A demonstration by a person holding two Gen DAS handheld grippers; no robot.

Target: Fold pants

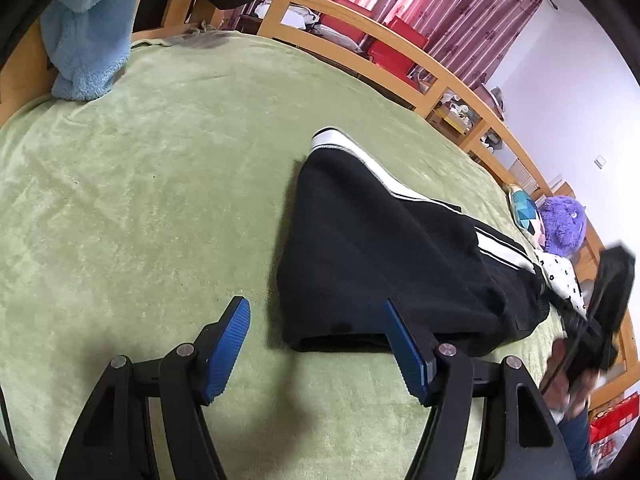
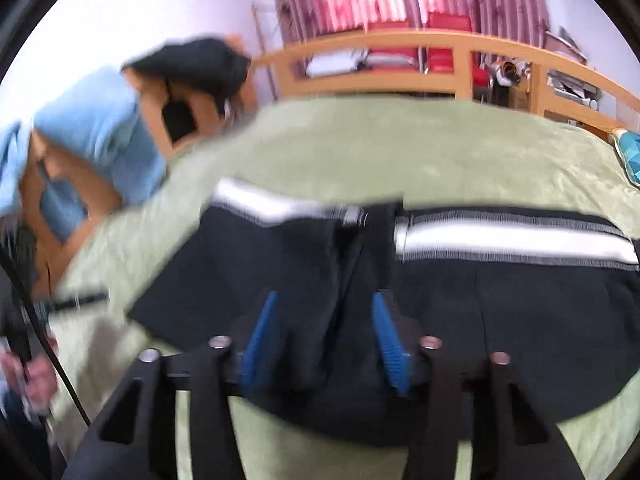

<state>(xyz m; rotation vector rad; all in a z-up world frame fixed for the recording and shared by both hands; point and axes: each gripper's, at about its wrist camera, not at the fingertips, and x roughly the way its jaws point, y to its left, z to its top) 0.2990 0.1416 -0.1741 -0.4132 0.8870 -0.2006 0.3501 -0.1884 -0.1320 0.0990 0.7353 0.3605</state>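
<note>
Black pants (image 1: 384,256) with white side stripes lie folded on the green blanket (image 1: 160,168). My left gripper (image 1: 316,312) is open and empty, hovering just in front of the pants' near edge; its right finger (image 1: 404,348) overlaps that edge. In the blurred right wrist view the pants (image 2: 500,312) fill the middle. My right gripper (image 2: 324,316) is open over the black fabric, with a fold of cloth lying between its blue pads. The right gripper also shows at the right edge of the left wrist view (image 1: 600,312).
A light blue fleece (image 1: 84,40) hangs on the wooden bed frame at far left. A wooden rail (image 1: 400,52) runs along the far side. A purple plush toy (image 1: 564,224) and a patterned pillow (image 1: 524,208) lie at the right end.
</note>
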